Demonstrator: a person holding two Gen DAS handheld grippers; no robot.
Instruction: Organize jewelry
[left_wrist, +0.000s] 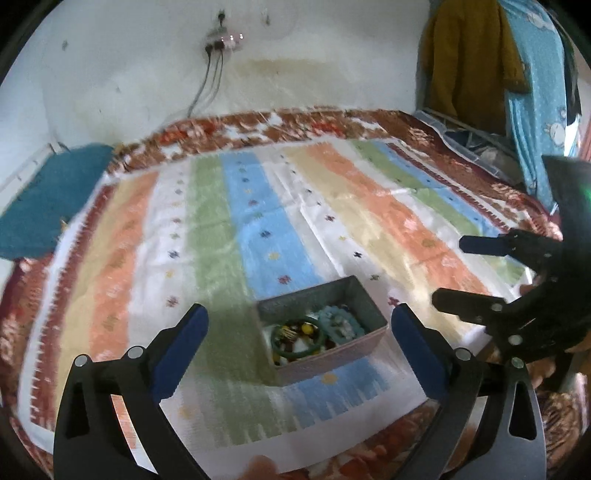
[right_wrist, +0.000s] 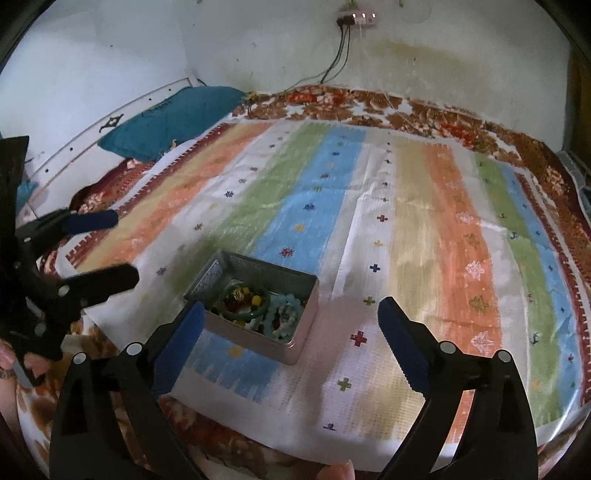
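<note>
A small metal tin (left_wrist: 364, 352) sits on the striped cloth (left_wrist: 258, 229) and holds jewelry: a green bangle (left_wrist: 297, 338), pale blue beads (left_wrist: 340, 325) and mixed coloured beads. My left gripper (left_wrist: 299, 326) is open and empty, hovering just before the tin. My right gripper (right_wrist: 291, 323) is open and empty, with the tin (right_wrist: 303, 332) just past its left finger. The bangle (right_wrist: 243, 302) lies in the tin's left half. Each gripper shows in the other's view: the right (left_wrist: 448, 271) and the left (right_wrist: 125, 247).
The cloth (right_wrist: 406, 229) covers a floral bedspread (left_wrist: 295, 122) against a white wall. A teal pillow (right_wrist: 173, 118) lies at the far left. Clothes (left_wrist: 480, 66) hang at the far right. Cables (right_wrist: 338, 55) run down the wall.
</note>
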